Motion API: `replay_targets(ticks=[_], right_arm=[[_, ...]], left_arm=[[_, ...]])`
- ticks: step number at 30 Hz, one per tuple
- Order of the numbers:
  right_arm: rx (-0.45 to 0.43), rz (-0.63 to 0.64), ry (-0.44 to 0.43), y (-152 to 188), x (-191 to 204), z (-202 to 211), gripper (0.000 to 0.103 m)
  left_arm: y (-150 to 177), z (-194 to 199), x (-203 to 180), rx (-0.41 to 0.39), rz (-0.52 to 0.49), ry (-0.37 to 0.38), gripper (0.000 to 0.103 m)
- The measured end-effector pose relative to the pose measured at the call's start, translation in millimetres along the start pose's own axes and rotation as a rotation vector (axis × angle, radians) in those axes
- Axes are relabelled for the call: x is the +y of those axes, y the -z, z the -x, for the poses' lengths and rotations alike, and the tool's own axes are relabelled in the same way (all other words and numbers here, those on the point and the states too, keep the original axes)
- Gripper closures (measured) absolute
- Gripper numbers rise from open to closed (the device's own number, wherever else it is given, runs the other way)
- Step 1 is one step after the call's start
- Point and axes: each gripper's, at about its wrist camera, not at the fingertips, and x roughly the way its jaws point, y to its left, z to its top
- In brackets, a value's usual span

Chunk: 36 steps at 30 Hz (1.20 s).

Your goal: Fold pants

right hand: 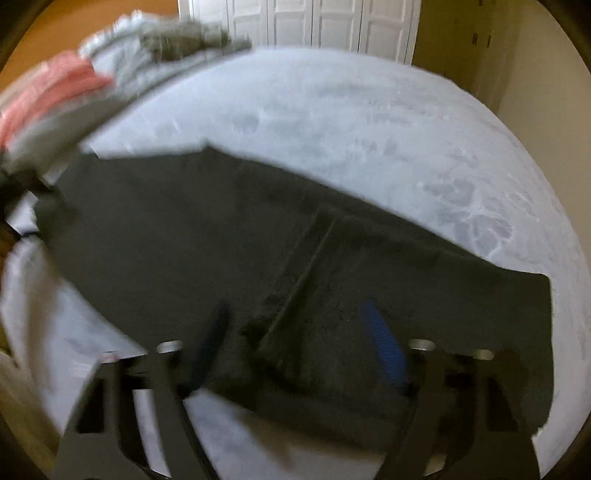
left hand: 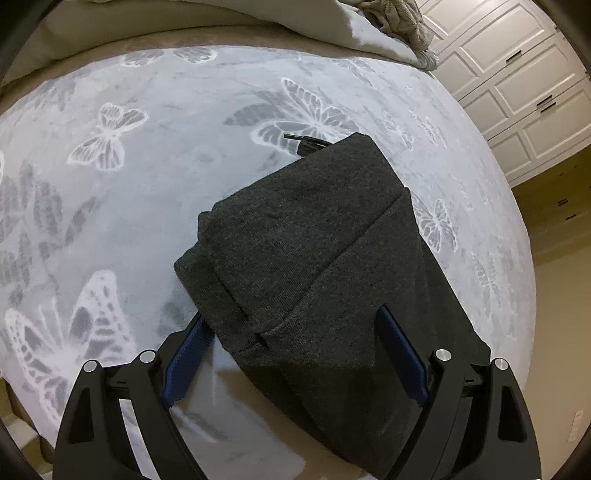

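Dark grey pants (left hand: 317, 251) lie folded into a compact stack on a pale butterfly-print blanket (left hand: 147, 192). A black drawstring tip (left hand: 295, 137) pokes out at the far end. My left gripper (left hand: 291, 325) is open just above the near end of the stack, its blue pads (left hand: 402, 354) wide apart, holding nothing. In the blurred right wrist view the pants (right hand: 221, 236) spread wide under my right gripper (right hand: 299, 317), which is open with its blue pads (right hand: 384, 343) over the fabric.
Pillows and a knitted throw (left hand: 391, 22) lie at the bed's far end. White panelled closet doors (left hand: 517, 85) stand to the right. A pile of pink and grey clothes (right hand: 74, 85) sits at the far left of the bed in the right wrist view.
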Motion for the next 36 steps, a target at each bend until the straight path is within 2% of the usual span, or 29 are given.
replay_targets(ticks=[1, 2, 4, 5, 7, 8, 10, 11, 12, 13, 15, 16, 17, 20, 21, 24, 26, 28, 30, 31, 32, 33, 34, 35, 36], right_arm=[[-0.009, -0.036, -0.024, -0.7, -8.0, -6.8, 0.072], [-0.016, -0.066, -0.02, -1.2, -15.7, -4.2, 0.093], [-0.033, -0.122, -0.047, -10.9, -30.1, 8.8, 0.093], [-0.093, -0.156, -0.075, -19.3, -34.5, 26.4, 0.093], [-0.161, -0.138, -0.12, -23.7, -27.5, 48.5, 0.093], [-0.184, -0.115, -0.173, -27.6, -14.7, 56.1, 0.092], [-0.158, -0.078, -0.235, -25.2, 7.6, 47.6, 0.083], [-0.088, -0.027, -0.251, -20.4, 21.3, 27.5, 0.076], [-0.043, 0.0, -0.233, -14.5, 27.7, 12.3, 0.075], [-0.018, 0.013, -0.203, -9.2, 28.6, 2.3, 0.075], [-0.033, -0.035, -0.221, -6.6, 10.8, 8.3, 0.069], [-0.046, -0.068, -0.223, -9.5, -2.9, 17.9, 0.057], [-0.089, -0.111, -0.199, -13.7, -22.8, 34.8, 0.043], [-0.238, -0.214, -0.013, -14.7, -87.8, 78.5, 0.026], [-0.257, -0.241, 0.043, -12.3, -104.0, 88.5, 0.026], [-0.25, -0.325, 0.15, -3.2, -150.9, 104.5, 0.026], [-0.263, -0.372, 0.156, 2.8, -175.0, 112.2, 0.026], [-0.276, -0.393, 0.167, 7.6, -189.1, 118.0, 0.025], [-0.278, -0.407, 0.171, 16.3, -197.4, 119.9, 0.024], [-0.276, -0.414, 0.163, 21.2, -197.2, 121.0, 0.024], [-0.267, -0.423, 0.15, 23.4, -198.6, 118.2, 0.024], [-0.255, -0.426, 0.142, 27.3, -193.8, 115.5, 0.024], [-0.237, -0.423, 0.128, 28.3, -193.3, 109.5, 0.024], [-0.224, -0.42, 0.119, 32.6, -187.5, 111.2, 0.024], [-0.207, -0.411, 0.105, 33.4, -184.1, 106.8, 0.024]], left_arm=[[0.4, 0.4, 0.3, 0.001, -0.003, 0.001, 0.017], [0.3, 0.5, -0.1, 0.003, -0.008, 0.002, 0.017], [0.5, 1.0, -0.2, 0.007, -0.01, 0.005, 0.017], [-0.1, 0.8, 0.3, 0.007, -0.006, 0.009, 0.017], [-0.3, 0.7, 0.6, 0.005, 0.005, 0.011, 0.017], [-0.2, 0.6, 0.0, 0.001, 0.012, 0.01, 0.017], [1.0, 0.7, -1.3, -0.01, 0.023, 0.002, 0.017], [1.8, 0.9, -2.0, -0.015, 0.029, -0.001, 0.017], [2.4, 1.0, -2.8, -0.016, 0.032, -0.001, 0.017], [3.1, 1.0, -3.9, -0.015, 0.033, 0.004, 0.017], [4.0, 1.1, -5.3, -0.012, 0.032, 0.039, 0.021], [4.3, 1.4, -6.7, -0.008, 0.027, 0.065, 0.027], [4.8, 2.6, -9.4, -0.004, 0.014, 0.096, 0.045], [6.8, 8.0, -18.6, -0.005, -0.028, 0.115, 0.083], [8.3, 11.9, -22.2, -0.008, -0.037, 0.133, 0.091], [18.1, 39.6, -42.6, -0.058, -0.095, 0.221, 0.094], [36.0, 70.3, -70.6, -0.114, -0.198, 0.304, 0.099], [66.3, 97.7, -106.4, -0.134, -0.328, 0.402, 0.098], [115.3, 113.6, -151.7, -0.131, -0.52, 0.478, 0.095], [151.1, 113.7, -179.1, -0.12, -0.662, 0.485, 0.093], [178.5, 109.5, -196.0, -0.117, -0.764, 0.465, 0.084], [203.3, 103.7, -208.5, -0.12, -0.857, 0.433, 0.07], [243.0, 91.8, -224.0, -0.128, -1.005, 0.369, 0.061], [265.8, 83.7, -229.7, -0.135, -1.086, 0.321, 0.045], [288.3, 75.8, -232.2, -0.164, -1.157, 0.26, 0.04]])
